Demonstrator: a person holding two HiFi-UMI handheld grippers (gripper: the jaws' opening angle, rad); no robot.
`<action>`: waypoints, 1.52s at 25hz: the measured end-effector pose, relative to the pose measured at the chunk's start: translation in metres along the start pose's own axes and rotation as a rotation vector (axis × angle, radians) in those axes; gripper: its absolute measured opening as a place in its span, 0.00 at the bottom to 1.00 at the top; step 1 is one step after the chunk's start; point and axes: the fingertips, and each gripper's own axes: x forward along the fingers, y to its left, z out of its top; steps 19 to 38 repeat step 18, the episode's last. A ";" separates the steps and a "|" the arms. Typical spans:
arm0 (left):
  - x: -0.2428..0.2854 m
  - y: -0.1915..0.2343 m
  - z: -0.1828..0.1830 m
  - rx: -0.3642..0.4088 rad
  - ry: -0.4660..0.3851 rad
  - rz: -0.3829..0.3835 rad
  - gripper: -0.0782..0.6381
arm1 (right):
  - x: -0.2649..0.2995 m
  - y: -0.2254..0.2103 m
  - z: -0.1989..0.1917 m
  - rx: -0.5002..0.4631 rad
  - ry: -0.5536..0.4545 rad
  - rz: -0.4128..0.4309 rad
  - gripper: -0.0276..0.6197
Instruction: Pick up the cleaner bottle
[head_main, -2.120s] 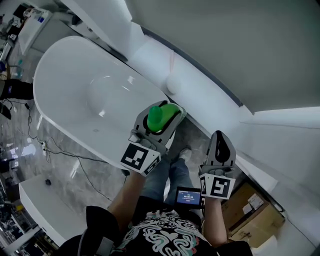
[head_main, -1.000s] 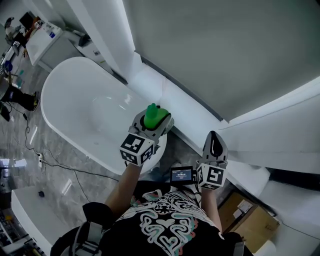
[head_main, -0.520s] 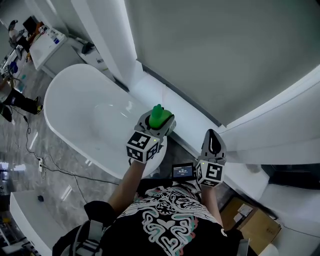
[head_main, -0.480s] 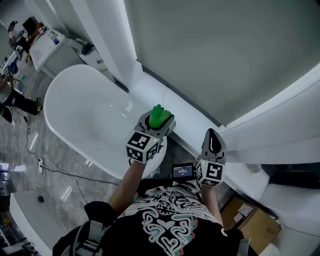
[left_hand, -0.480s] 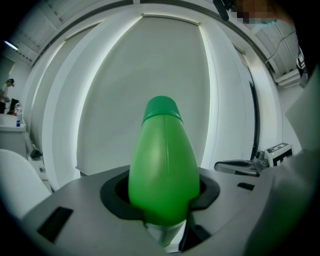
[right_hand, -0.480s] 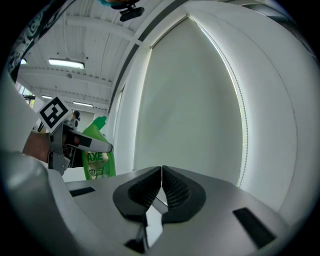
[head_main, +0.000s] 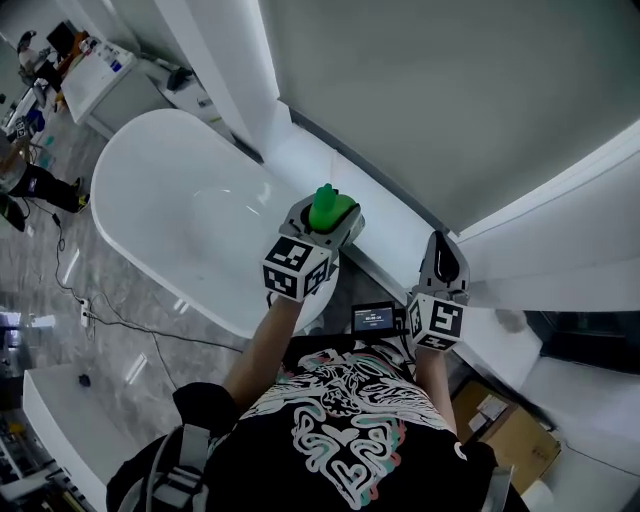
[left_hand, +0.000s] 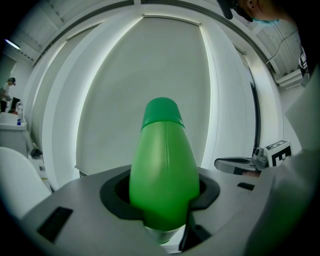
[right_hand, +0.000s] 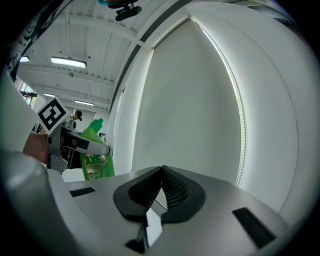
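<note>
Standing upright, cleaner bottle (left_hand: 164, 170) clamped between left claw (left_hand: 161, 200) jaws.

The cleaner bottle (left_hand: 162, 165) sits upright between the jaws of the left gripper (head_main: 322, 222), above the bathtub's (head_main: 170, 210) near end. The right gripper (head_main: 442, 252) is to its right, well apart, over the wall ledge (head_main: 395, 222) behind the tub. A cardboard box (head_main: 500, 430) lies lower right, apparently on the floor.
</note>
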 end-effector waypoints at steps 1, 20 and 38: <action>0.000 -0.002 0.000 -0.004 0.001 -0.003 0.38 | -0.001 -0.001 0.000 -0.002 0.002 -0.001 0.08; -0.003 0.002 0.000 0.010 0.017 0.016 0.38 | 0.003 0.006 -0.004 0.009 0.006 0.033 0.08; -0.003 0.002 0.000 0.010 0.017 0.016 0.38 | 0.003 0.006 -0.004 0.009 0.006 0.033 0.08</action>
